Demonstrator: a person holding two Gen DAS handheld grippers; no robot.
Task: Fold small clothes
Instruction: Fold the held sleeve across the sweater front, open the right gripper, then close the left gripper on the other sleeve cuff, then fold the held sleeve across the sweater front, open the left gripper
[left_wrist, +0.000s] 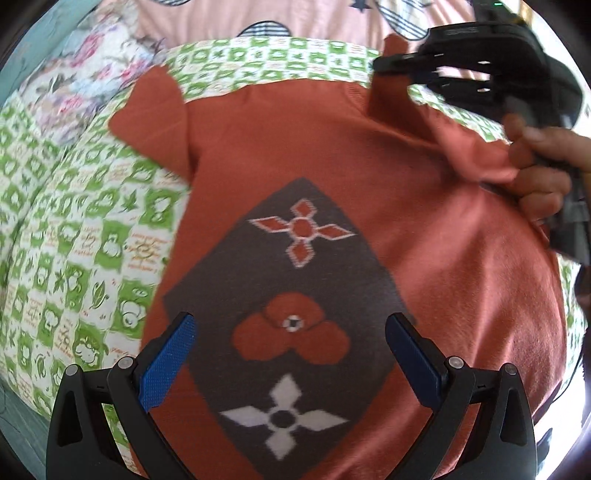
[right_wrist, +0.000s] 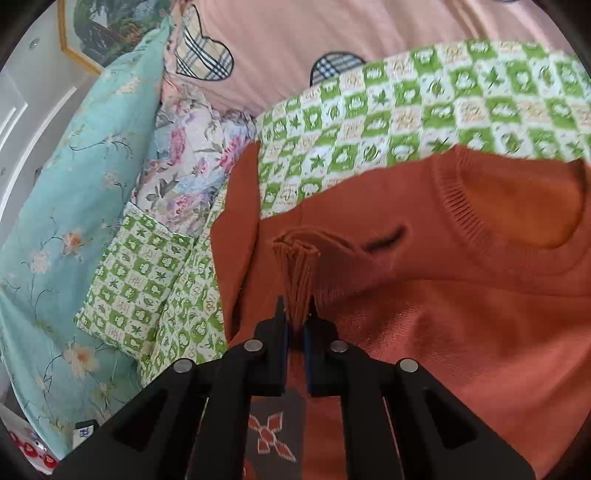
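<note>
Across a green-and-white checked quilt lies an orange sweater, front up, its long axis running from the hem nearest the left wrist camera up to the ribbed neckline at the far edge. One sleeve lies out toward the far left. A brown diamond panel with flower motifs sits mid-chest. The left gripper hovers over that panel, its blue-padded fingers spread wide apart, holding nothing. The right gripper, held in a bare hand, has its fingers clamped on a bunched fold of cuff, lifted above the sweater's body.
</note>
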